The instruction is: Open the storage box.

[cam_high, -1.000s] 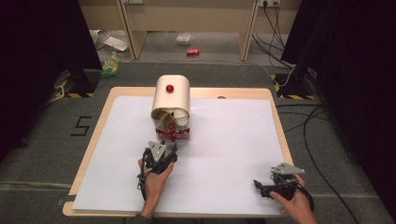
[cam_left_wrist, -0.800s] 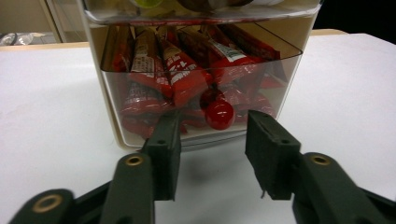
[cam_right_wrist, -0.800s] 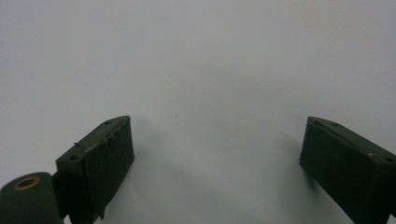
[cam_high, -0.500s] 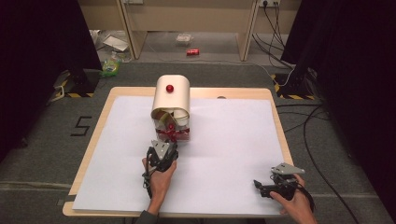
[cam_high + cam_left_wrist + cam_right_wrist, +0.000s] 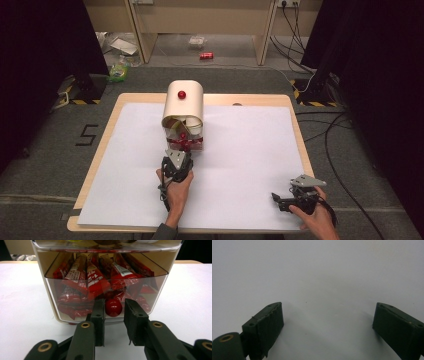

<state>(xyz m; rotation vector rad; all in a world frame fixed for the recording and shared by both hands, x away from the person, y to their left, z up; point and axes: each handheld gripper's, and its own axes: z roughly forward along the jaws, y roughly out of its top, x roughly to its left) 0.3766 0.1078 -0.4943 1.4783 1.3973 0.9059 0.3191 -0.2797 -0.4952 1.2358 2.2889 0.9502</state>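
White-papered table (image 5: 240,150) on grey carpet — left hand-held gripper (image 5: 113,311) narrowing around drawer's red knob (image 5: 113,307); right hand-held gripper (image 5: 327,320) wide.

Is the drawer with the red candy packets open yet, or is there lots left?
Done: the left tongs have reached the drawer and straddle its red knob. In hand: they have just been closing, though I cannot tell if they pinch it. Left: the drawer looks hardly out. The right tongs rest open.

Left tongs (image 5: 113,315) narrower around red knob (image 5: 113,307)
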